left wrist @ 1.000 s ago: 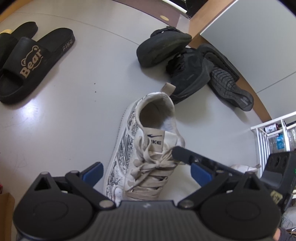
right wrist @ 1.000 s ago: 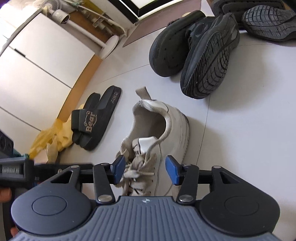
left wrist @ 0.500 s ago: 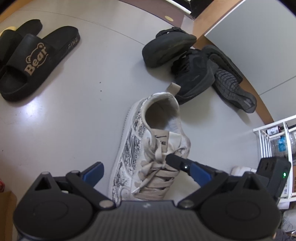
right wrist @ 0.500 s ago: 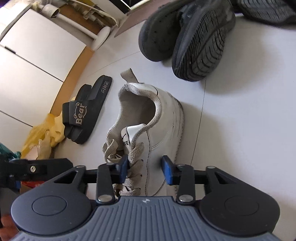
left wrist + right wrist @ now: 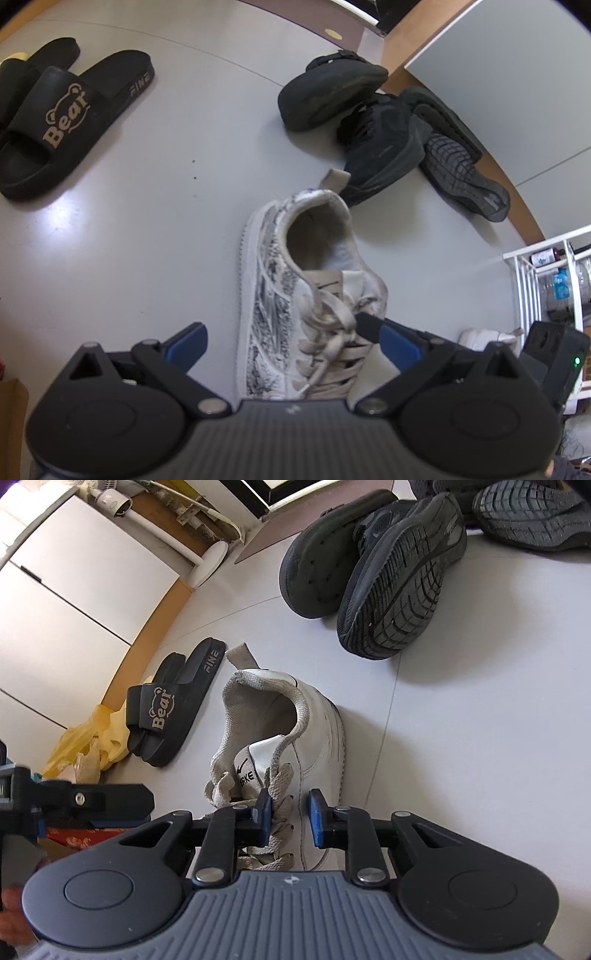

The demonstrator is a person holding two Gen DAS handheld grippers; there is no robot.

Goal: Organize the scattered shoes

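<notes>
A white sneaker [image 5: 295, 295] with grey-patterned side and beige laces stands upright on the pale floor, heel away from me. In the right wrist view the same sneaker [image 5: 295, 731] has its laced flap and outer wall between the jaws of my right gripper [image 5: 290, 814], which are closing, with the blue pads pressed on both sides. One right fingertip [image 5: 365, 326] shows against the laces in the left wrist view. My left gripper [image 5: 291, 347] hovers over the sneaker's toe, open wide and touching nothing.
A pair of black "Bear" slides [image 5: 55, 122] lies at the left. Several black shoes [image 5: 380, 140] are heaped against the wall. A white wire rack [image 5: 535, 280] and another white shoe [image 5: 487, 336] are at right. A yellow bag [image 5: 85, 738] sits by the cabinets.
The right gripper's jaws have narrowed from wide apart to clamped on the sneaker's laced side. The left gripper has stayed open and in place.
</notes>
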